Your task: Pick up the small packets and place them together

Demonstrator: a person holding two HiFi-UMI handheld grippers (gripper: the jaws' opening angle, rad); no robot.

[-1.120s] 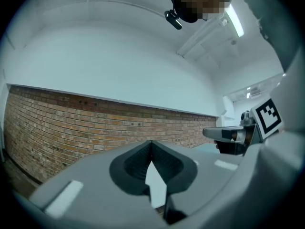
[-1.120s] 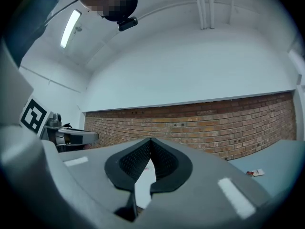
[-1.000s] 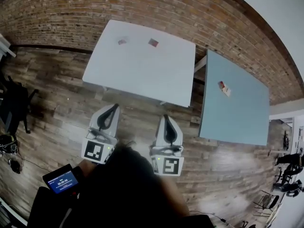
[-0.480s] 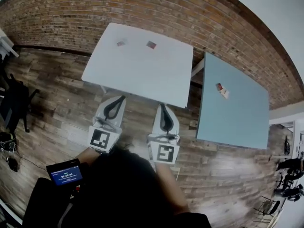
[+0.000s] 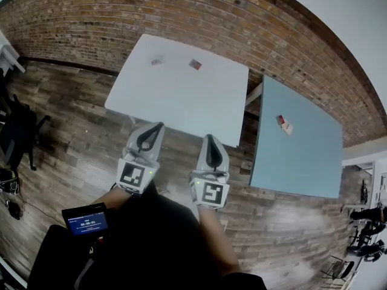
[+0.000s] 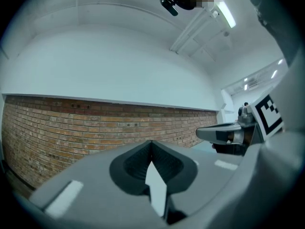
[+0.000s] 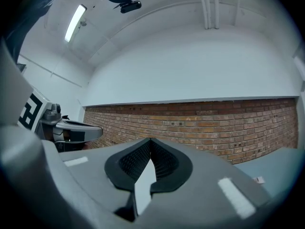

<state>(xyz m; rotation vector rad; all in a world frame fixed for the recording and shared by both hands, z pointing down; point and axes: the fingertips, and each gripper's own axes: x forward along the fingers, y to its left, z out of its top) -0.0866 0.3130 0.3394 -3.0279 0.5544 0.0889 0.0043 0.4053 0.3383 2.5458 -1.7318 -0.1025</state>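
Filling the far side of the scene, a brick wall (image 5: pixel 121 11) backs a wood floor (image 5: pixel 72 132) that carries 2 tables: a white table (image 5: pixel 181 101) in the middle and a blue-grey table (image 5: pixel 302 156) just to its right.

The left gripper (image 5: pixel 156 128) and the right gripper (image 5: pixel 209 141) are held level, side by side, at the white table's near edge. On each, the fingers are pressed together with nothing between them, as both gripper views show.

On the far part of the white table lie 2 small packets, near each other but apart: a greyish packet (image 5: pixel 157 60) on the left and a reddish packet (image 5: pixel 195 64) on the right. On the blue-grey table a red packet (image 5: pixel 280 121) and a white packet (image 5: pixel 288 127) lie just beside each other.

The white table's packets lie straight ahead, across most of its top, the greyish one nearer the left gripper. The other pair lies far and right, nearer the right gripper. Their long axes are too small to read. The fingers must likely part before any pick.
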